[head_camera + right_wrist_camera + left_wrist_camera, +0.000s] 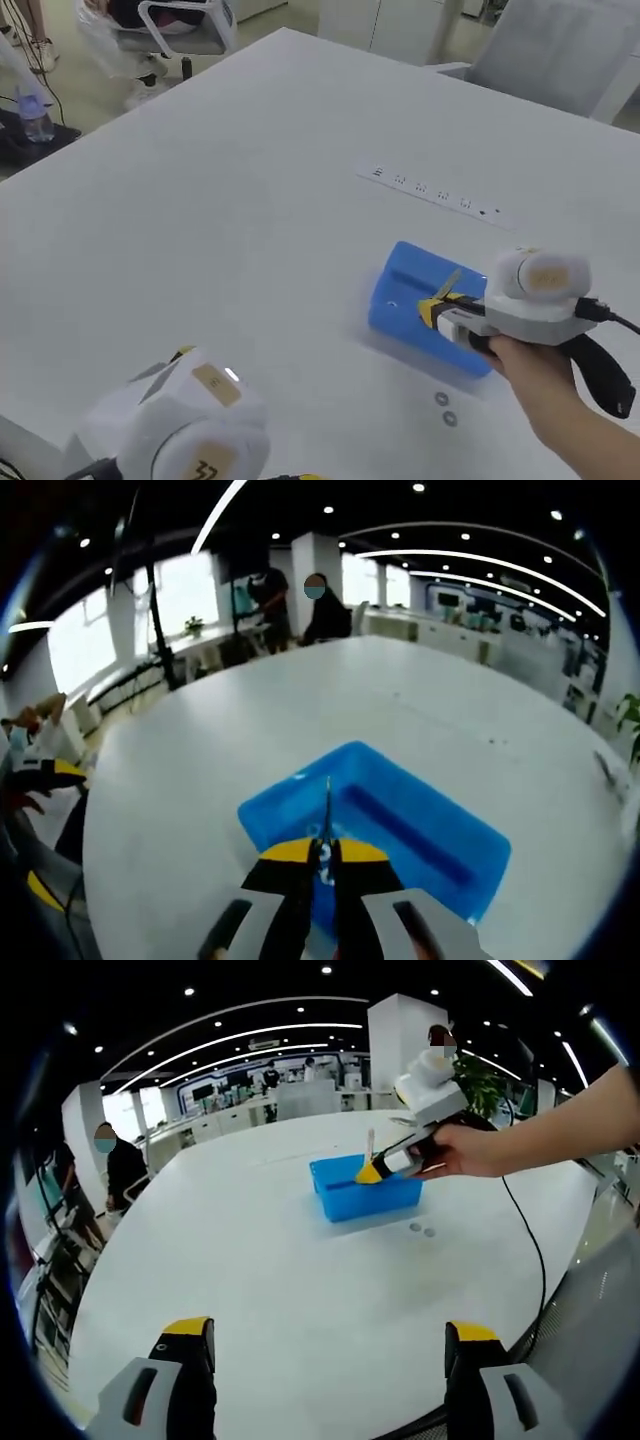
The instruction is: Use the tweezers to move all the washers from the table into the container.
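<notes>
A blue container (405, 300) (350, 1198) (420, 845) stands on the white table. Over its open top my right gripper (437, 304) (385, 1167) (325, 852) hovers, shut on thin metal tweezers (452, 281) (327, 805) whose tips point into the box. Whether the tips hold a washer is too small to tell. Two washers (445, 408) (421, 1229) lie on the table just beside the container, on my near side. My left gripper (190, 420) (325, 1345) is low at the near left, open with nothing between its yellow-tipped jaws.
A white power strip (435, 193) lies flush in the table (220, 220) beyond the container. Office chairs (180, 25) stand past the far edge. People stand in the background of both gripper views. A black cable (525, 1230) trails from the right gripper.
</notes>
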Demonstrator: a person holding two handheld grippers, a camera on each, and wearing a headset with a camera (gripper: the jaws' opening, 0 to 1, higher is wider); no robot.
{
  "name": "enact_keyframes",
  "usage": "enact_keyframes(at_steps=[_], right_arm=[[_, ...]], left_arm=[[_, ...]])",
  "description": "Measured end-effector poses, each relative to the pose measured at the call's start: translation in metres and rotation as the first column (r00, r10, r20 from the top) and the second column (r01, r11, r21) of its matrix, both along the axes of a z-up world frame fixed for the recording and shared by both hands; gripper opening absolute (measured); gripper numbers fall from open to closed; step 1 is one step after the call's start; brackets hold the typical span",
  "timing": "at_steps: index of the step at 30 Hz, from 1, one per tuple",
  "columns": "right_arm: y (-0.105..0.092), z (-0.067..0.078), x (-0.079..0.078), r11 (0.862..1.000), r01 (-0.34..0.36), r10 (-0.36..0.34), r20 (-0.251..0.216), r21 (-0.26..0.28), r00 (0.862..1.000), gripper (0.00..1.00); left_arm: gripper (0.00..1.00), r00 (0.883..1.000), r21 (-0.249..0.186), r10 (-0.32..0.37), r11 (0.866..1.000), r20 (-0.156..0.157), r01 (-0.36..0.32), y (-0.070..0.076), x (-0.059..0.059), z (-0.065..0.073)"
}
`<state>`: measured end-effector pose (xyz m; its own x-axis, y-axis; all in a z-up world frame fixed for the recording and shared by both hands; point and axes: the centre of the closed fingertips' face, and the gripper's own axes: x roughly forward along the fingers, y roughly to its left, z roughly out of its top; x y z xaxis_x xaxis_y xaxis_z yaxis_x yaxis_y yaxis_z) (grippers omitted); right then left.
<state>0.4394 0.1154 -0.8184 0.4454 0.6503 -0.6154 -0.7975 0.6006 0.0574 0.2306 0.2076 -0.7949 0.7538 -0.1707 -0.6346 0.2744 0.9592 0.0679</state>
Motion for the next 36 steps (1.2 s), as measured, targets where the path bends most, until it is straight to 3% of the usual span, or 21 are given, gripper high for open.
enact_keyframes(at_steps=[3,6,9,13,21,24,31,36], right_arm=[[-0.002,0.001,0.001,1.000,0.016,-0.016,-0.016,-0.014,1.000,0.04],[-0.002,0.005,-0.001,0.999,0.003,-0.002,0.024,-0.035,1.000,0.04],[-0.003,0.008,-0.002,0.999,-0.003,0.004,0.034,-0.037,0.999,0.04],[-0.008,0.030,-0.004,1.000,0.016,-0.016,0.061,0.004,0.998,0.04],[-0.020,0.062,-0.012,0.998,0.026,-0.033,0.099,0.064,0.995,0.04],[-0.027,0.077,-0.021,0.995,0.040,-0.051,0.110,0.096,0.993,0.04],[-0.042,0.087,-0.042,0.988,0.057,-0.073,0.106,0.142,0.992,0.04],[-0.050,0.078,-0.059,0.985,0.081,-0.094,0.075,0.152,0.993,0.04]], left_arm=[[0.97,1.000,0.002,0.002,1.000,-0.002,-0.002,0.001,0.000,-0.001],[0.97,1.000,0.008,-0.002,1.000,-0.012,0.002,0.001,-0.001,-0.003],[0.97,1.000,0.011,-0.006,1.000,-0.010,0.006,0.000,-0.001,-0.002],[0.97,1.000,0.012,-0.007,1.000,-0.010,0.007,0.000,-0.001,-0.002],[0.96,1.000,0.029,-0.011,1.000,-0.007,0.011,0.001,-0.001,-0.002],[0.95,1.000,0.028,-0.019,0.999,-0.008,0.019,-0.001,-0.002,-0.002],[0.95,1.000,0.033,-0.024,0.999,-0.015,0.025,-0.001,-0.002,-0.004],[0.95,1.000,0.034,-0.023,0.999,-0.015,0.024,-0.001,-0.002,-0.004]])
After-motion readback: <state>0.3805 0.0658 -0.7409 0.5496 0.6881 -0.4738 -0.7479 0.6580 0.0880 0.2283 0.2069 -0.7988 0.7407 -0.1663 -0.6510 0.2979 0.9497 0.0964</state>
